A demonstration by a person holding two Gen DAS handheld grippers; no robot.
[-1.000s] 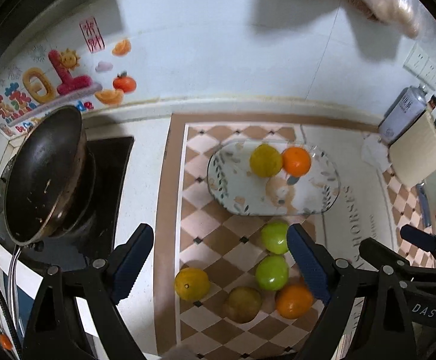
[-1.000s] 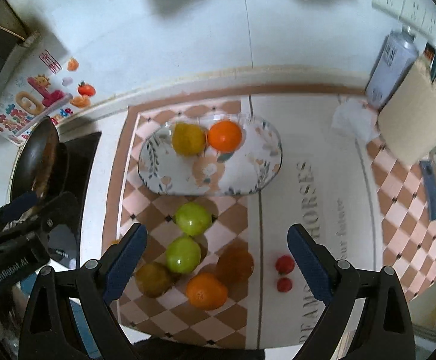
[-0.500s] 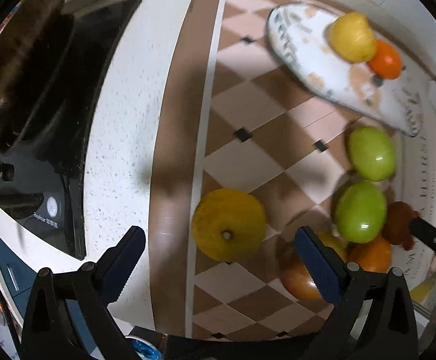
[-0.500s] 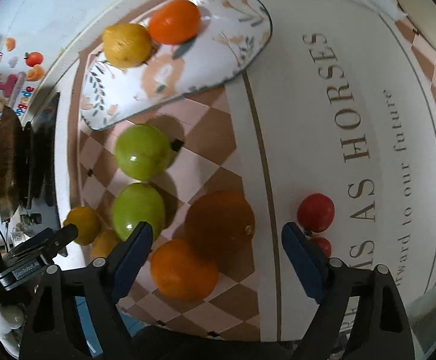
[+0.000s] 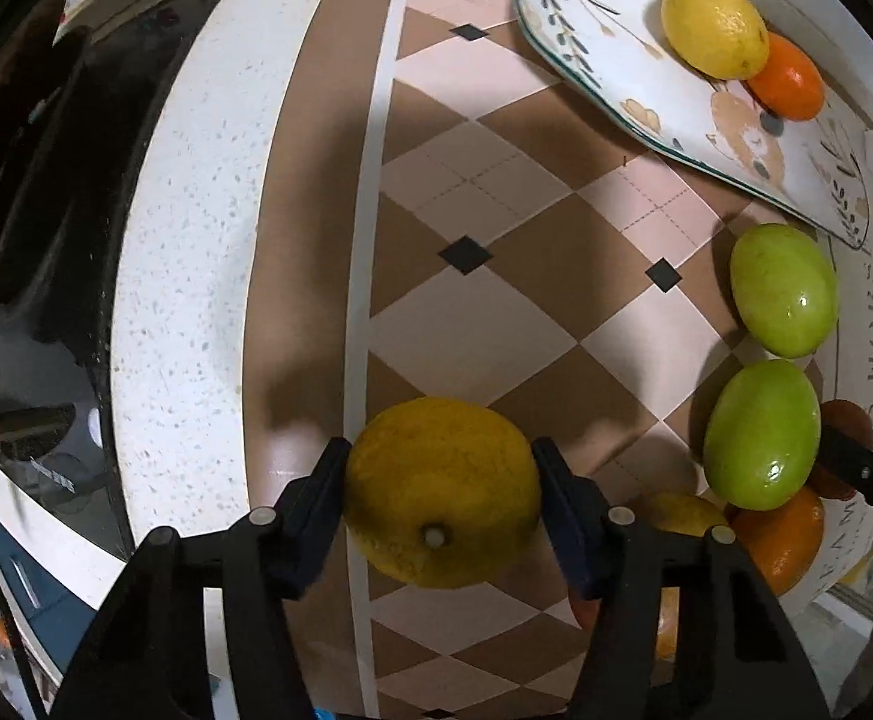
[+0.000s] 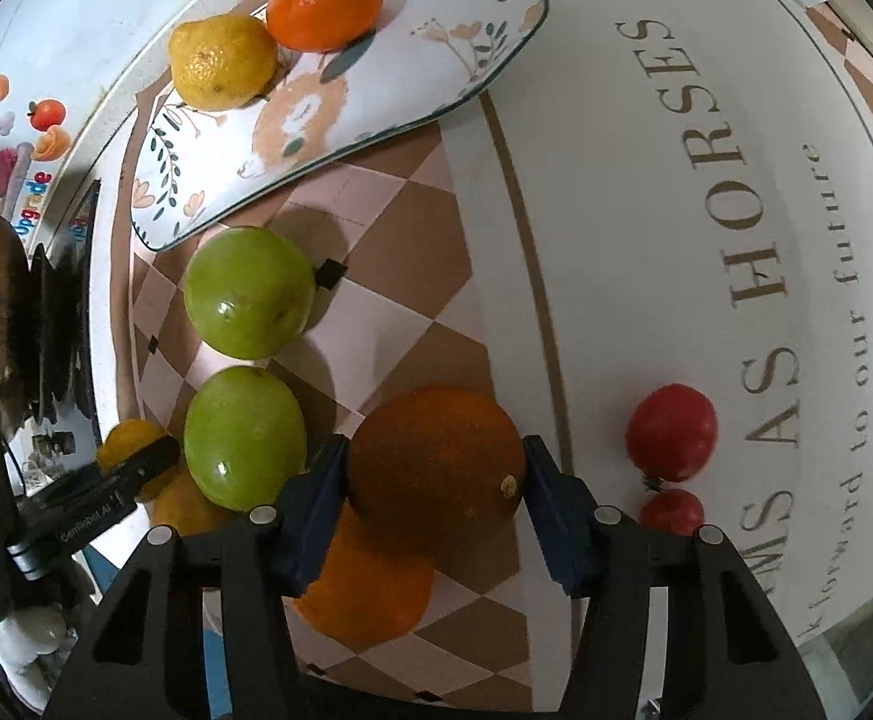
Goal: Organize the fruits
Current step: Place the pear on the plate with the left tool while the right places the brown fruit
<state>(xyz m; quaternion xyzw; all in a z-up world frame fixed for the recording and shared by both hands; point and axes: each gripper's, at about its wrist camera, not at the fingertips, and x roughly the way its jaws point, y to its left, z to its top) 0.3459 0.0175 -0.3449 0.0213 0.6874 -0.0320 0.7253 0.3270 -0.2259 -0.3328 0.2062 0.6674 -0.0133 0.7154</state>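
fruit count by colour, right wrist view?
Yellow: 3 - lemon-like fruit on the floral plate, one between the left gripper's closing jaws, one partly hidden below the green pair
Orange: 3 - on the plate, dark one between the right gripper's closing jaws, one beneath it
Green: 2
Red: 2
Total: 10

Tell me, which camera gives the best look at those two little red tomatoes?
The right wrist view. It shows both red tomatoes unobstructed on the white part of the mat, just right of the right gripper. In the left wrist view I can't find them; that side is cut off.
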